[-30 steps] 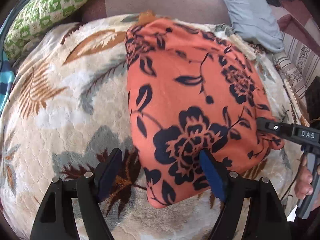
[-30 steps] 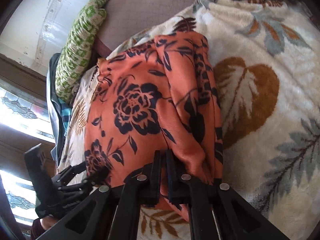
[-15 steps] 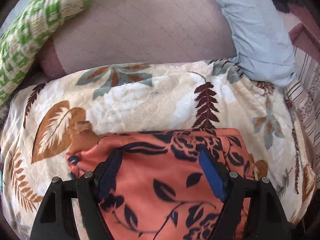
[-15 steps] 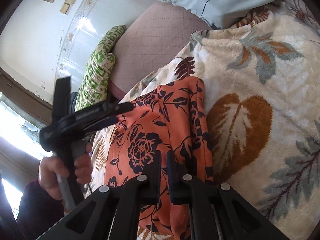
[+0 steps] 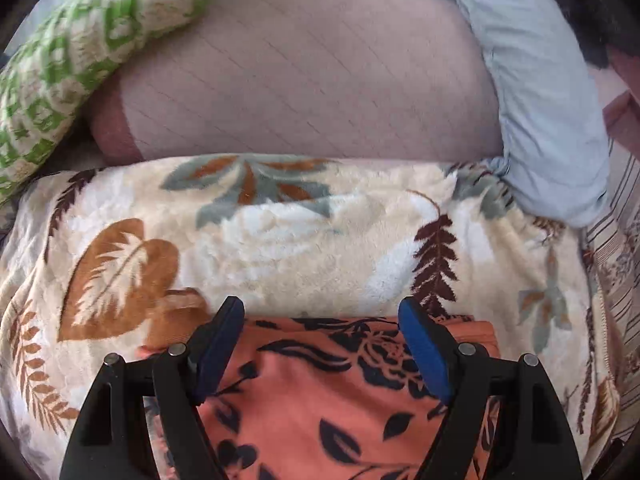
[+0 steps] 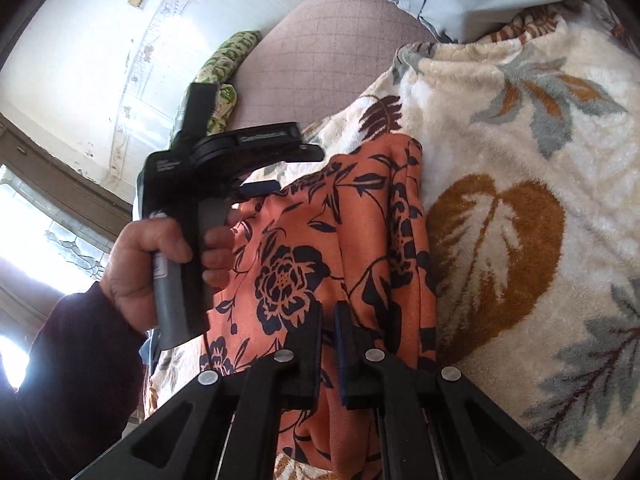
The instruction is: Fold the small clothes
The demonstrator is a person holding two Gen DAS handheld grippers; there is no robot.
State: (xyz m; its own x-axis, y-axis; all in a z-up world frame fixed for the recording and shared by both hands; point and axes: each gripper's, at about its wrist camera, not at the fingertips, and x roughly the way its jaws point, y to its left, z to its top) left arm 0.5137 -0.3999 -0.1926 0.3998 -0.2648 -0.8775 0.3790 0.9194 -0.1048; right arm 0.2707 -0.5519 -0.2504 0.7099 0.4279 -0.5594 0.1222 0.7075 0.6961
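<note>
My left gripper (image 5: 320, 340) has swung up over the far edge of the orange flowered cloth (image 5: 332, 400) with its fingers spread wide, while my right gripper (image 6: 327, 344) keeps pinching the near edge, so I think another fold comes next.

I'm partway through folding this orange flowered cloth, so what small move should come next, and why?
Probably lower the left gripper and close it on the far edge of the orange cloth. Its jaws are wide open over that edge, while the right gripper is shut on the cloth's near fold on the blanket.
</note>
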